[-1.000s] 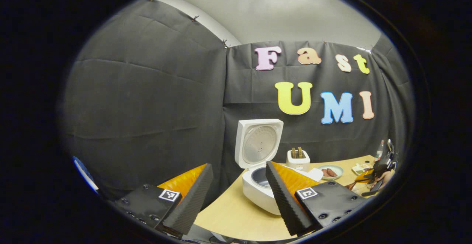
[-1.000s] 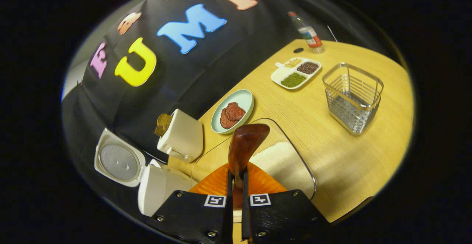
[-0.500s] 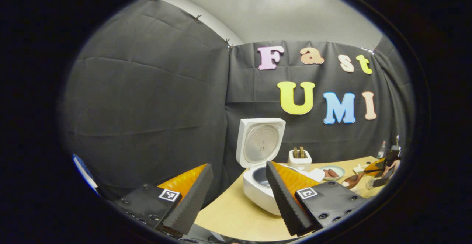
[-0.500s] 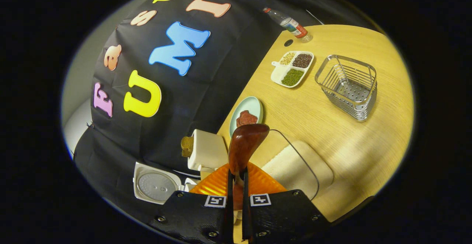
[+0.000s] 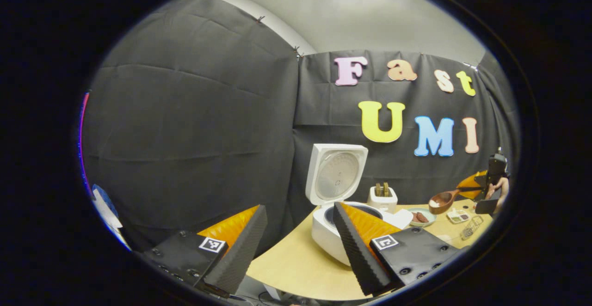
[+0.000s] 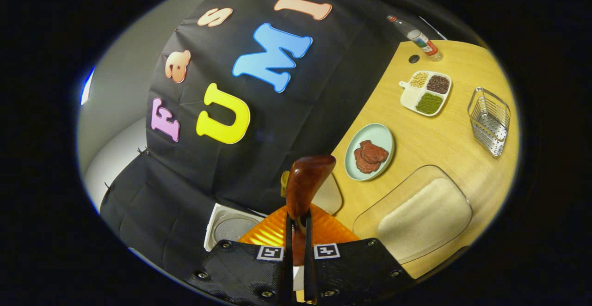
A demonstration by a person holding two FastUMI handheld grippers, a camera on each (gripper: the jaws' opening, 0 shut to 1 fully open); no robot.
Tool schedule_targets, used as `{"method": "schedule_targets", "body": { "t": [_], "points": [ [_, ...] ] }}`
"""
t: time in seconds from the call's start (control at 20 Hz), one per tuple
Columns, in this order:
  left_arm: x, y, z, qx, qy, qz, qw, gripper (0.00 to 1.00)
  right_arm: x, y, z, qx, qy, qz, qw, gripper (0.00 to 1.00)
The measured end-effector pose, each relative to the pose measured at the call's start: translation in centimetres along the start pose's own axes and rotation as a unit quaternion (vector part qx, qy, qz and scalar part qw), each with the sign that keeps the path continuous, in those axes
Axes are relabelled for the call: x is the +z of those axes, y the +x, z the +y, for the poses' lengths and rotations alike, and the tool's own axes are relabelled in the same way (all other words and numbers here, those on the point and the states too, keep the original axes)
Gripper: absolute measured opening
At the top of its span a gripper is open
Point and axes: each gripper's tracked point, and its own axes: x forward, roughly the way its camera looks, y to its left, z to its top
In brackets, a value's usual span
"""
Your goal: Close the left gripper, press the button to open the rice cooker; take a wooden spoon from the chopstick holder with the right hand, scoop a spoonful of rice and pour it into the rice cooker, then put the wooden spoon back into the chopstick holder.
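Light wood tabletop [image 6: 439, 139] carries: open white rice cooker [image 5: 335, 204], toaster [image 5: 382, 198], green plate [image 6: 370, 151] with brown patties, clear rice tray [image 6: 416, 213], divided dish [image 6: 426, 92], wire chopstick holder [image 6: 490, 121], bottle [image 6: 416, 37]

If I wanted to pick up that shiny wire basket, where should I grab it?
Probably by the top rim. The basket stands upright on the table with its mouth open and nothing seen inside, so a tool could come down from above and pinch one thin wire wall, one finger inside and one outside. Its whole body looks too wide to pinch across.
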Motion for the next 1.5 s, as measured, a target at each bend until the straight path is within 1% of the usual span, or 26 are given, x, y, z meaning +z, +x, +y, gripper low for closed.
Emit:
{"method": "schedule_targets", "body": {
  "t": [0.1,0.15,0.2,0.25,0.3,0.35,0.5,0.55,0.65,0.7,0.75,0.95,1.05,1.1,1.15,1.25,1.4,1.5],
  "points": [
    [0.0,-1.3,1.5,0.014,-0.002,0.0,1.0,0.99,-1.0,1.3,1.5,0.01,-0.008,0.01,1.0,0.09],
    [0.0,-1.8,2.0,0.02,-0.003,-0.001,1.0,0.96,-1.6,2.0,2.3,0.015,-0.013,0.017,1.0,0.09],
    [0.0,-2.2,2.4,0.026,-0.004,-0.002,1.0,0.99,-2.2,2.5,3.0,0.02,-0.016,0.021,0.999,0.09],
    [-0.1,-2.5,2.8,0.031,-0.004,-0.002,1.0,0.95,-2.9,3.2,3.7,0.024,-0.02,0.028,0.999,0.09],
    [-0.4,-2.8,3.4,0.037,-0.003,0.001,0.999,0.96,-3.8,3.7,4.3,0.03,-0.023,0.034,0.999,0.09],
    [-0.7,-3.1,3.9,0.043,-0.003,0.004,0.999,0.99,-4.5,4.3,4.7,0.033,-0.027,0.04,0.998,0.09],
    [-1.4,-4.3,5.4,0.062,-0.005,0.012,0.998,0.99,-6.6,6.1,5.7,0.036,-0.046,0.056,0.997,0.09],
    [-1.4,-4.7,6.0,0.069,-0.007,0.012,0.998,0.96,-7.3,6.6,5.9,0.038,-0.052,0.06,0.996,0.09],
    [-1.6,-5.4,6.7,0.078,-0.013,0.012,0.997,0.95,-8.5,7.8,6.4,0.039,-0.062,0.068,0.995,0.09],
    [-1.9,-5.6,7.0,0.083,-0.015,0.014,0.996,0.98,-9.4,8.3,6.7,0.04,-0.068,0.074,0.994,0.09],
    [-2.0,-6.0,7.3,0.087,-0.017,0.016,0.996,0.96,-10.1,8.9,7.0,0.041,-0.077,0.08,0.993,0.09],
    [-2.6,-6.8,7.8,0.099,-0.022,0.023,0.995,0.97,-12.8,11.3,8.5,0.049,-0.11,0.095,0.988,0.09],
    [-2.8,-7.5,7.7,0.102,-0.028,0.025,0.994,0.95,-14.3,12.4,8.9,0.048,-0.137,0.101,0.984,0.09],
    [-2.8,-7.8,7.6,0.104,-0.029,0.026,0.994,0.97,-14.9,13.1,9.1,0.046,-0.153,0.102,0.982,0.09],
    [-2.9,-8.0,7.6,0.105,-0.029,0.028,0.994,0.95,-15.5,13.8,9.2,0.045,-0.169,0.104,0.979,0.09],
    [-3.0,-8.4,7.8,0.108,-0.027,0.031,0.993,0.97,-17.1,15.1,9.3,0.044,-0.198,0.112,0.973,0.09],
    [-3.2,-8.6,7.9,0.116,-0.025,0.034,0.992,0.97,-19.5,16.6,9.2,0.038,-0.241,0.132,0.961,0.09],
    [-3.1,-8.5,8.1,0.125,-0.026,0.031,0.991,0.96,-20.9,17.3,9.2,0.037,-0.281,0.139,0.949,0.09]
  ]
}}
